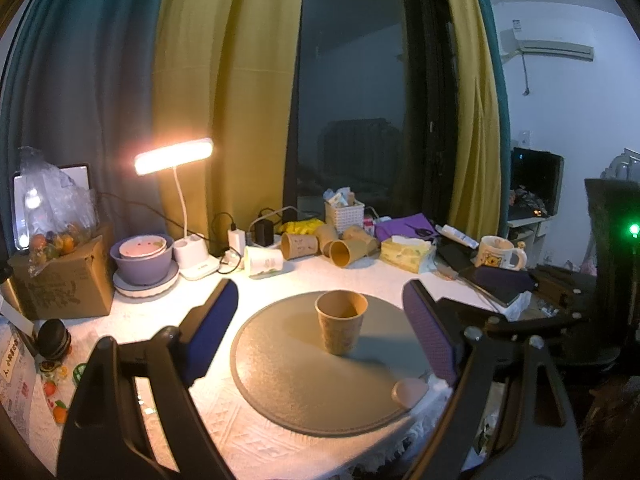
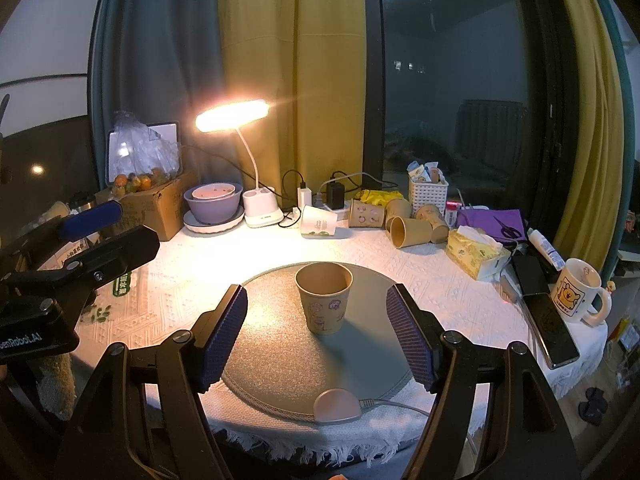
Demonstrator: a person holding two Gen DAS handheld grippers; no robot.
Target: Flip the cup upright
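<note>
A brown paper cup (image 2: 324,298) stands upright, mouth up, near the middle of a round grey mat (image 2: 280,368) on the white-clothed counter (image 2: 460,304), free of both tools. The right tool (image 2: 318,336) has its blue-padded fingers spread wide to either side of the cup and holds nothing; the left tool (image 1: 320,334) is likewise wide open and empty, the cup lying between and beyond its fingers. Behind the mat, a lit desk lamp (image 2: 232,116), several toppled paper cups (image 2: 404,224) and a yellow tissue pack (image 2: 476,254) line the counter's far edge.
</note>
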